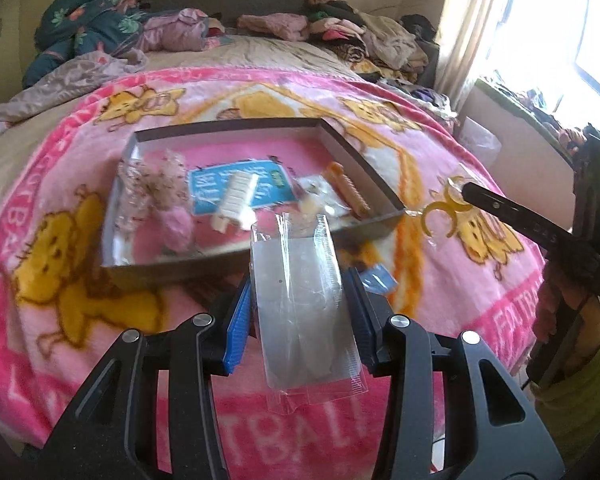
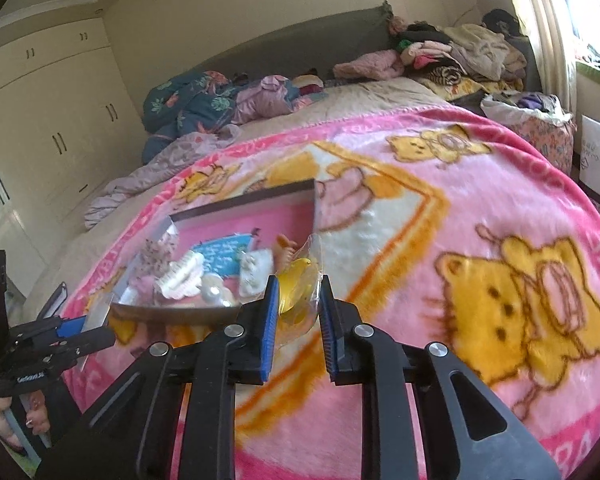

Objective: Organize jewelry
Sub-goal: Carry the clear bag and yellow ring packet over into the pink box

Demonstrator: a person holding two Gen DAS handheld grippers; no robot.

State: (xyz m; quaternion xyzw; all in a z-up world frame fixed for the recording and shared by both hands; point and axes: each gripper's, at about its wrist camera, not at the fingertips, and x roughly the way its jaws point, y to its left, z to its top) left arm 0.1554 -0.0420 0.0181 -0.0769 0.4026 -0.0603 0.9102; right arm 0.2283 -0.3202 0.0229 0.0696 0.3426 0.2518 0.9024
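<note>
A shallow grey box (image 1: 376, 184) lies on the pink blanket and holds several hair clips and packets; it also shows in the right wrist view (image 2: 236, 200). My left gripper (image 1: 298, 300) is shut on a clear plastic packet (image 1: 300, 300), held just in front of the box's near edge. My right gripper (image 2: 298, 308) is shut on a yellow hair clip in a clear wrapper (image 2: 298, 292), to the right of the box. The same clip (image 1: 440, 216) hangs from the right gripper's finger (image 1: 500, 208) in the left wrist view.
A small blue packet (image 1: 376, 282) lies on the pink cartoon blanket (image 1: 60, 280) beside the left gripper. Piles of clothes (image 1: 340, 28) and bedding (image 1: 92, 28) lie at the head of the bed. A window (image 1: 560, 32) is on the right, wardrobes (image 2: 52, 112) on the left.
</note>
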